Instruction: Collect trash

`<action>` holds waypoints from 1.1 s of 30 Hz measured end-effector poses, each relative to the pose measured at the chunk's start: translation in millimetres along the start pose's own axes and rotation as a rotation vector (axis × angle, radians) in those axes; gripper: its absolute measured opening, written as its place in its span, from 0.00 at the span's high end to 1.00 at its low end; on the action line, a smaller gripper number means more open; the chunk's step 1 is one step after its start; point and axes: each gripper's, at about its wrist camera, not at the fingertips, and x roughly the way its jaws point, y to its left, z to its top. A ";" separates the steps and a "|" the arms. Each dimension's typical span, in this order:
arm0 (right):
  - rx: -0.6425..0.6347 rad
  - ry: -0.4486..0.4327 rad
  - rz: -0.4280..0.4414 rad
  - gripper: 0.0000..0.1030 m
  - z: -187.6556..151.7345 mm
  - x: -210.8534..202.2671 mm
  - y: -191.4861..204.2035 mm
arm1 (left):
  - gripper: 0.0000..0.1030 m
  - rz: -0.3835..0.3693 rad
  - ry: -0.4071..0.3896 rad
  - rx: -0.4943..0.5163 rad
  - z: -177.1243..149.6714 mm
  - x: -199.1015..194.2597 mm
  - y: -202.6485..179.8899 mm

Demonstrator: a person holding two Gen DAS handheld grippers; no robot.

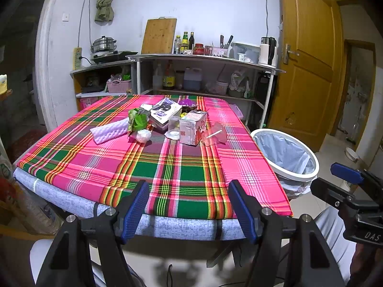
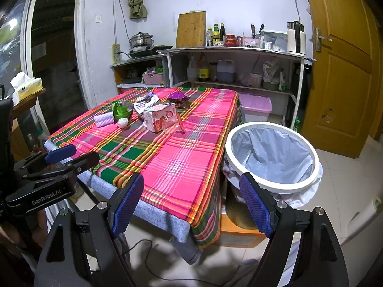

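While both tools hang with jaws spread and empty, the left tool and right tool face litter well ahead on the tabletop. Crowding risks snagging the pink carton or flimsy clear cup; the lined bin sits just right.

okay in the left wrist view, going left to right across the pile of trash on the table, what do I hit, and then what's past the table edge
White ridged foam sheet → green leafy wrapper → clear plastic cup → pink-and-silver carton → crumpled clear plastic lid → white-rimmed bin with blue liner, standing off the table.
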 end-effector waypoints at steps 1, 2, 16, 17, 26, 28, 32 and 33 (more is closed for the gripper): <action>0.001 0.000 0.000 0.20 0.1 -0.1 -0.7 | 0.34 0.000 0.000 0.000 -0.2 0.1 -0.2; 0.001 0.001 0.000 0.20 0.4 -0.1 -1.7 | 0.34 0.001 0.000 0.000 0.3 -0.3 0.2; 0.000 -0.001 -0.004 0.20 4.4 -4.1 -0.3 | 0.34 0.000 -0.002 0.001 0.0 -0.2 -0.2; 0.000 -0.001 -0.003 0.20 4.5 -4.3 -0.3 | 0.34 0.000 -0.002 0.000 0.0 -0.2 -0.1; 0.000 -0.001 -0.004 0.20 5.2 -4.3 -0.9 | 0.34 -0.001 -0.002 0.000 1.1 -1.7 -0.4; -0.001 -0.001 -0.004 0.20 4.9 -4.2 -0.8 | 0.34 -0.001 -0.003 0.001 1.6 -2.0 -1.2; -0.001 -0.001 -0.003 0.20 4.6 -3.7 -0.7 | 0.34 -0.001 -0.003 0.001 1.3 -2.0 -1.1; 0.000 0.000 -0.003 0.20 4.7 -3.8 -0.9 | 0.34 -0.001 -0.003 0.001 2.0 -2.5 -1.1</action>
